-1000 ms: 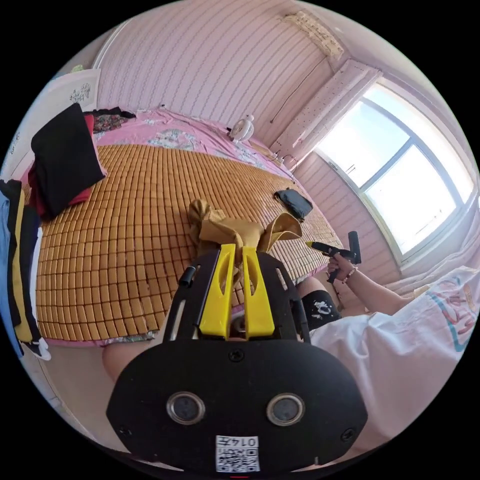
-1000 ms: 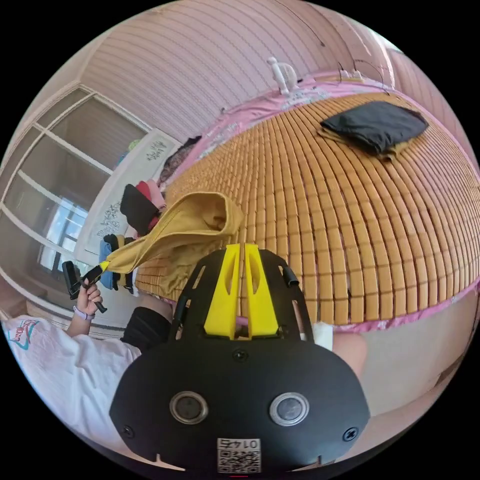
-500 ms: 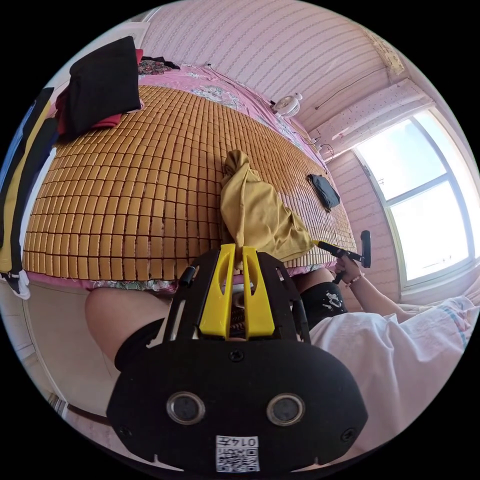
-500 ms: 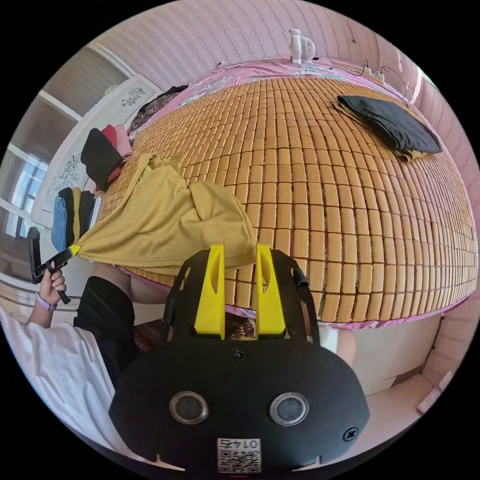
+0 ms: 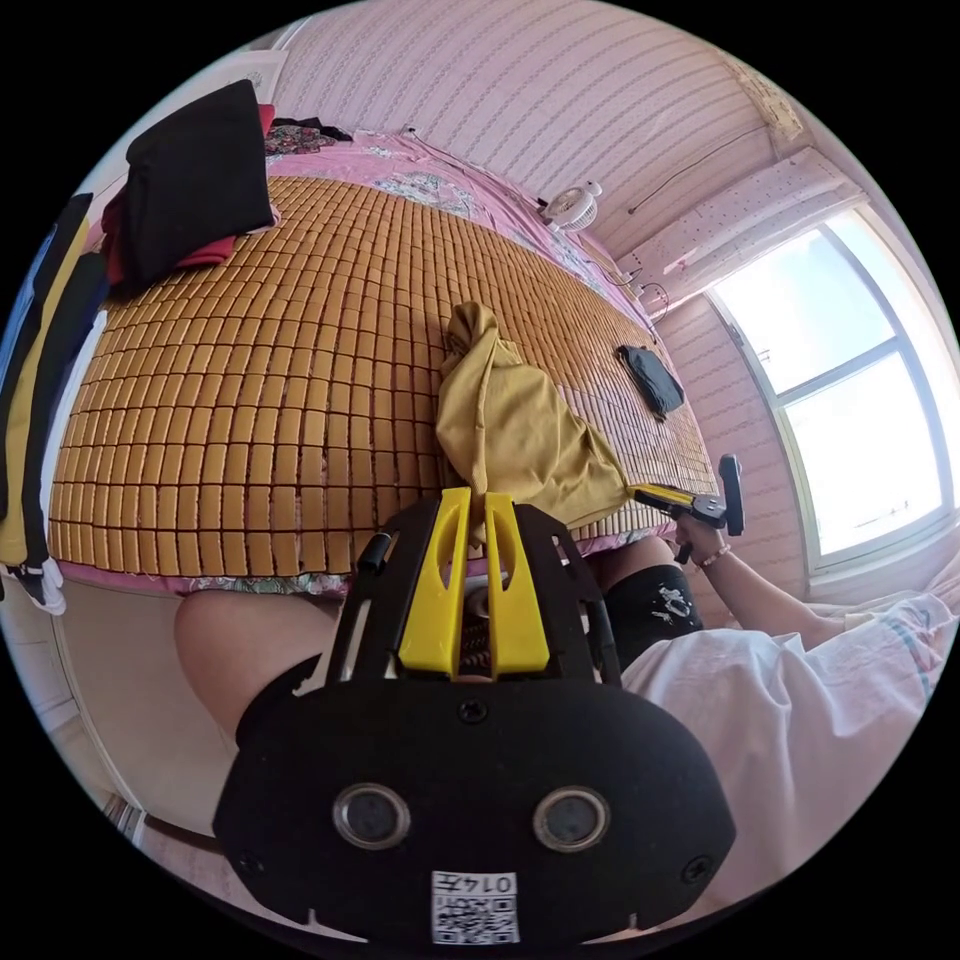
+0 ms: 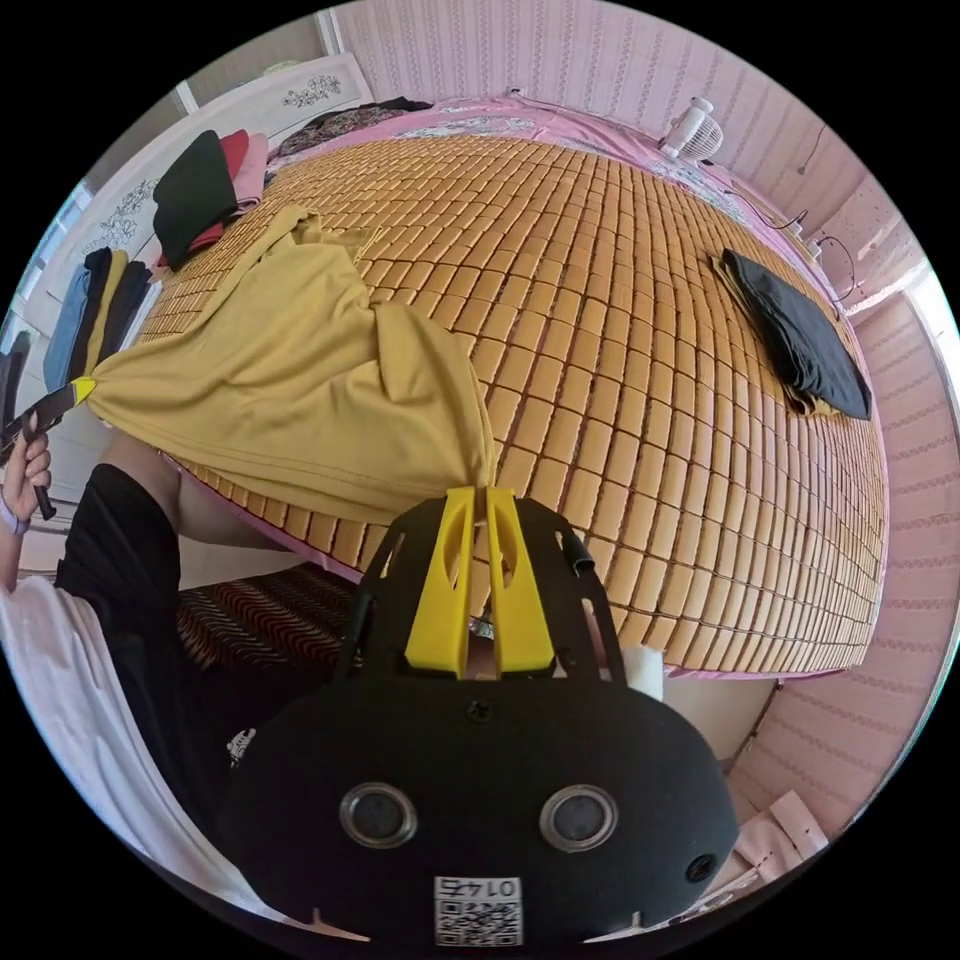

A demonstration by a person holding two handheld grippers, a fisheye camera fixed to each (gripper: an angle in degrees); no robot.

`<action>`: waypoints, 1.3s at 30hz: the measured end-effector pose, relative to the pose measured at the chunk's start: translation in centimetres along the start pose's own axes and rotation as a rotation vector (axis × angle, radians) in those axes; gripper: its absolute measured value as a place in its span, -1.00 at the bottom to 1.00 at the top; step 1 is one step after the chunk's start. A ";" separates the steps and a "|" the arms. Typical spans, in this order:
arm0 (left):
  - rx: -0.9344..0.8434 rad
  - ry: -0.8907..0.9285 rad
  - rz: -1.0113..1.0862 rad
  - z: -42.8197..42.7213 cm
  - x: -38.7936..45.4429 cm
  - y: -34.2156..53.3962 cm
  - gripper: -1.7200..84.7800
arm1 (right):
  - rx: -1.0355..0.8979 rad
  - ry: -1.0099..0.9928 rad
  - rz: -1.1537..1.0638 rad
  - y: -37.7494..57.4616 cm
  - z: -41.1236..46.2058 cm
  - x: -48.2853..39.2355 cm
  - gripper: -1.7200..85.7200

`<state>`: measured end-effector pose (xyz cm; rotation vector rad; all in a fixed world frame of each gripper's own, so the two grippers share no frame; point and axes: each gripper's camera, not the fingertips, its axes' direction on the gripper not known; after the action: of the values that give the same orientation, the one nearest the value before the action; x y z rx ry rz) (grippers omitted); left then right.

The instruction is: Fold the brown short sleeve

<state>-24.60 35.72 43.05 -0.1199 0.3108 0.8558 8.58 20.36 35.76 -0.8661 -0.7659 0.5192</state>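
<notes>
We have left gripper (image 5: 473, 497) and right gripper (image 6: 487, 492) clamped on brown shirt (image 6: 290, 390) at mat (image 6: 640, 380) edge; bunched cloth may fold crooked

Left tongs (image 6: 60, 400) cut by edge; stacked clothes (image 5: 35, 380) too.

I see the shirt (image 6: 300, 380) on the bamboo mat (image 6: 640, 330) at the bed's near edge, stretched between my left tool (image 6: 85, 388) and right tool (image 6: 478, 497); folded clothes (image 6: 800, 340) lie well apart, fan (image 6: 690, 125) behind.
</notes>
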 end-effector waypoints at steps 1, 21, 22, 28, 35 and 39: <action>0.003 -0.001 0.001 -0.1 0.1 0.3 -0.94 | 0.000 -0.027 0.017 0.8 -0.2 0.6 -0.94; 0.845 0.024 0.483 -28.8 11.4 1.8 -0.97 | 1.138 -0.332 -0.103 12.1 -36.9 9.0 -0.95; 0.861 0.032 0.496 -29.6 11.8 2.1 -0.97 | 1.187 -0.302 -0.132 13.4 -39.2 8.8 -0.95; 0.971 0.144 0.581 -33.8 13.7 7.6 -0.97 | 1.313 -0.193 -0.194 22.0 -43.9 7.7 -0.95; 1.094 0.145 0.676 -37.9 14.7 13.9 -0.97 | 1.360 -0.274 -0.270 30.7 -46.4 6.8 -0.95; 1.168 0.159 0.647 -39.2 13.8 13.0 -0.97 | 1.392 -0.287 -0.324 30.0 -47.5 6.7 -0.95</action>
<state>-34.63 45.28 1.74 1.0536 0.9838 1.1748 46.48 18.83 -6.29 0.6231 -0.5866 0.7218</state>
